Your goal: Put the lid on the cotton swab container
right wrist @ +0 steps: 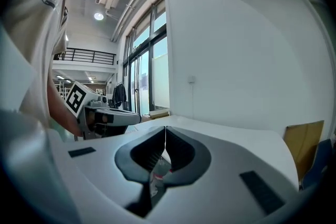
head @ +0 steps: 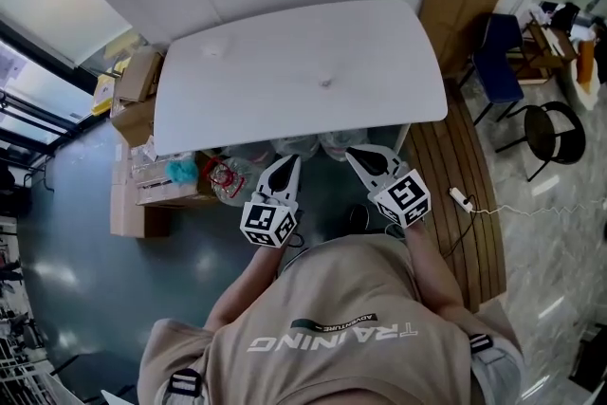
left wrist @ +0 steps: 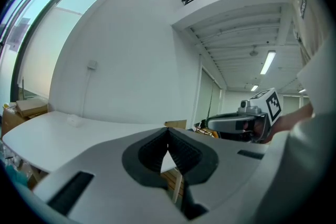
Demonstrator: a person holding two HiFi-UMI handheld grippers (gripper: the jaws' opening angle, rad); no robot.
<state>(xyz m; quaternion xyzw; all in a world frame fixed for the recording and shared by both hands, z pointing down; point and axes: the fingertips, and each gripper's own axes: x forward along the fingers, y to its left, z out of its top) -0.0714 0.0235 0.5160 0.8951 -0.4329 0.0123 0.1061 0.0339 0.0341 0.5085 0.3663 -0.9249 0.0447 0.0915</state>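
The left gripper (head: pixel 287 164) and right gripper (head: pixel 358 155) hang at the white worktop's (head: pixel 285 43) 6 o'clock edge. Both have their jaws closed tip to tip, with nothing between them. A small object (head: pixel 325 82) sits mid-worktop and a pale blob (head: pixel 213 47) lies toward 10 o'clock. Both are too small to tell whether either is the cotton swab container.

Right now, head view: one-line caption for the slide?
Person at a white table, left gripper and right gripper both shut and empty, just short of its near edge.

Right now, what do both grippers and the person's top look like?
The left gripper and right gripper are pale grey wedges with dark ribbed pads, each carrying a white cube of black square markers. The person wears a beige shirt.
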